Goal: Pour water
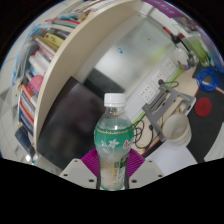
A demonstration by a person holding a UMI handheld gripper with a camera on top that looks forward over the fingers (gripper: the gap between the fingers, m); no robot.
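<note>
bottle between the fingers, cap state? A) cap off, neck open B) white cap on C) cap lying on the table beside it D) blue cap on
B: the bottle, with a green label, stands upright between the fingers of the gripper, and a white cap sits on its neck, so no pouring has begun.

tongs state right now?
Tongs: closed on the water bottle, a pink pad pressing each side; bottle upright, white cap still on.

The tongs (113, 172) clasp a green-labelled water bottle (113, 140) — white-capped, upright — before a desk (185, 150).
</note>
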